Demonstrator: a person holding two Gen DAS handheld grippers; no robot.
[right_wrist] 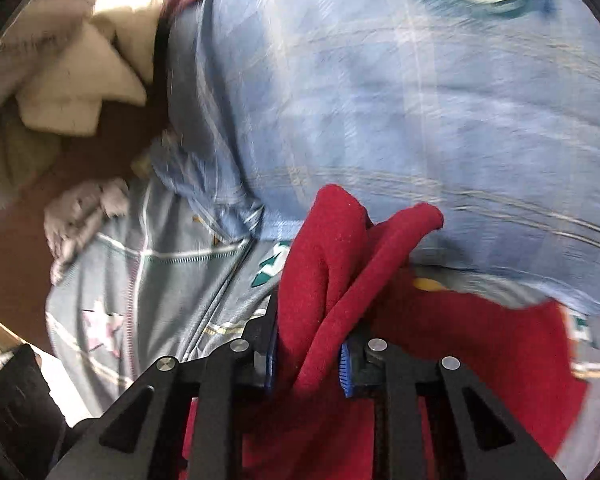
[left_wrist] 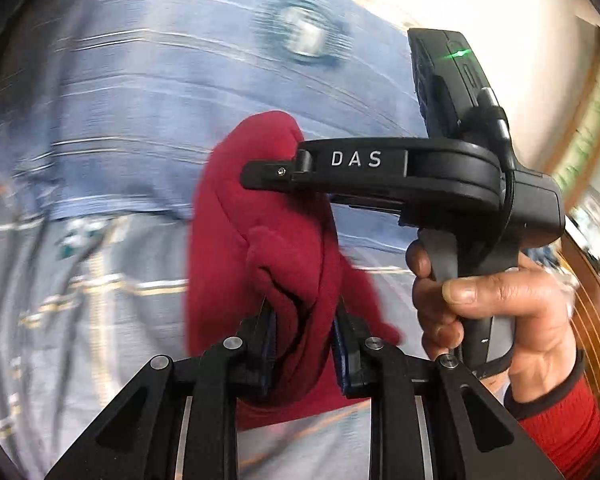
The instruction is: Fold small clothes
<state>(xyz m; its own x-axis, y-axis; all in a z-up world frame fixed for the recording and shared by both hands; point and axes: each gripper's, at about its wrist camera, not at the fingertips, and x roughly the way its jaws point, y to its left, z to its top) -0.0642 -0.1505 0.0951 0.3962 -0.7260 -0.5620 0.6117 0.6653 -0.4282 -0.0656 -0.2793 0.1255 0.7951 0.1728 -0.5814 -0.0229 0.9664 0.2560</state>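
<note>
Left wrist view: the left gripper (left_wrist: 304,344) has its jaws nearly closed, pinching a bunched fold of the red cloth (left_wrist: 260,240), which rises between the pads above a blurred blue striped sheet (left_wrist: 140,92); the right gripper (left_wrist: 260,174), gripped by a hand (left_wrist: 496,300) in a red sleeve (left_wrist: 568,428), reaches in from the right with its tip against the same cloth. Right wrist view: the right gripper (right_wrist: 308,356) is likewise clamped narrow on a twisted fold of the red cloth (right_wrist: 340,264), the rest of it spreading right over the sheet (right_wrist: 380,120), with pale laundry (right_wrist: 72,80) piled at upper left.
</note>
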